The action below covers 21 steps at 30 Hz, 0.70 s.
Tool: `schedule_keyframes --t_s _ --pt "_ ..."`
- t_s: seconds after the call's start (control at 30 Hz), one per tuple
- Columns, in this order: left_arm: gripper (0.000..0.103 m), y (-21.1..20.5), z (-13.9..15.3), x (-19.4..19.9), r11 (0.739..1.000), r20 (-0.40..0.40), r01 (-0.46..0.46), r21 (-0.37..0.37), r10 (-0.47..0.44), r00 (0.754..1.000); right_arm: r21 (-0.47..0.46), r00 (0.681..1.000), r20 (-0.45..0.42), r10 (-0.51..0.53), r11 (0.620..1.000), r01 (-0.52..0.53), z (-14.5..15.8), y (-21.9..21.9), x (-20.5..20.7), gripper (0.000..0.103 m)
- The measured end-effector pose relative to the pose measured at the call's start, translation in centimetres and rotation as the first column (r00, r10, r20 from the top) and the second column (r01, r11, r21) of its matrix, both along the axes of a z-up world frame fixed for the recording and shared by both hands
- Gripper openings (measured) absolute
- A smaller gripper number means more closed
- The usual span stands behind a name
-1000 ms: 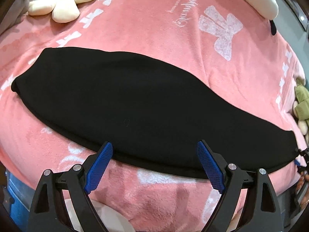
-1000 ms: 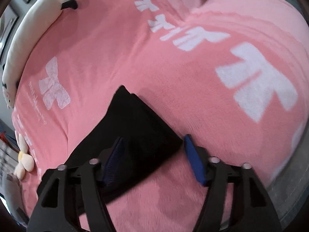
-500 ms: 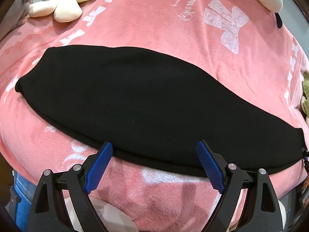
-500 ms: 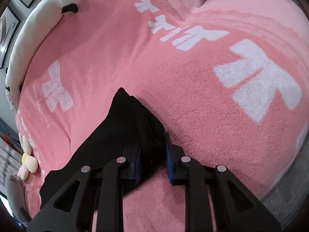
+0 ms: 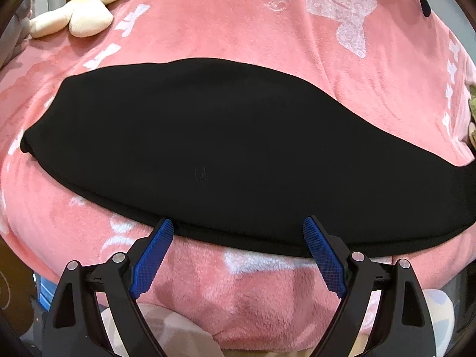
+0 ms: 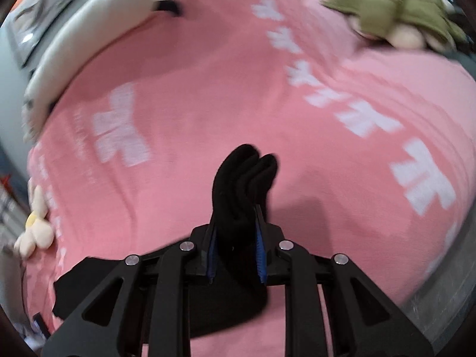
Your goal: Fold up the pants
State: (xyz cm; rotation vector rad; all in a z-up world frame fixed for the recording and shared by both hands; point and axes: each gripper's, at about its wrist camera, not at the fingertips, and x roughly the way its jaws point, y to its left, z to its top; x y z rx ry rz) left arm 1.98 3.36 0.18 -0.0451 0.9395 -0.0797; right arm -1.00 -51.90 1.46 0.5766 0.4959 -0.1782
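The black pants (image 5: 208,148) lie folded lengthwise in a long band across the pink blanket (image 5: 238,29). My left gripper (image 5: 236,232) is open, its blue pads at the band's near edge, holding nothing. My right gripper (image 6: 235,238) is shut on the end of the pants (image 6: 244,184) and holds it lifted above the blanket, the cloth bunching up past the fingertips. At the right edge of the left wrist view the band's end rises off the bed.
A cream plush toy (image 5: 80,15) lies at the bed's far left. A long white plush (image 6: 89,35) runs along the far edge. A green plush (image 6: 392,9) sits at the far right. A small flower toy (image 6: 35,226) lies at the left.
My right gripper closed on the end of the pants and lifted it off the blanket. My left gripper stayed open and edged nearer the band's edge.
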Motion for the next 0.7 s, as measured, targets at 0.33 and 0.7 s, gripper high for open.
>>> schedule_keyframes --t_s 0.33,0.7 --pt "0.086 1.5 0.0 0.0 0.995 -0.049 0.037 -0.088 -0.041 0.998 -0.113 0.967 0.03 0.252 0.962 -0.247 5.6 16.6 6.1 0.019" --pt "0.086 3.3 0.1 -0.3 0.982 -0.082 0.04 -0.185 -0.056 0.995 -0.227 0.87 -0.1 0.482 0.84 -0.492 4.4 34.7 11.3 0.02"
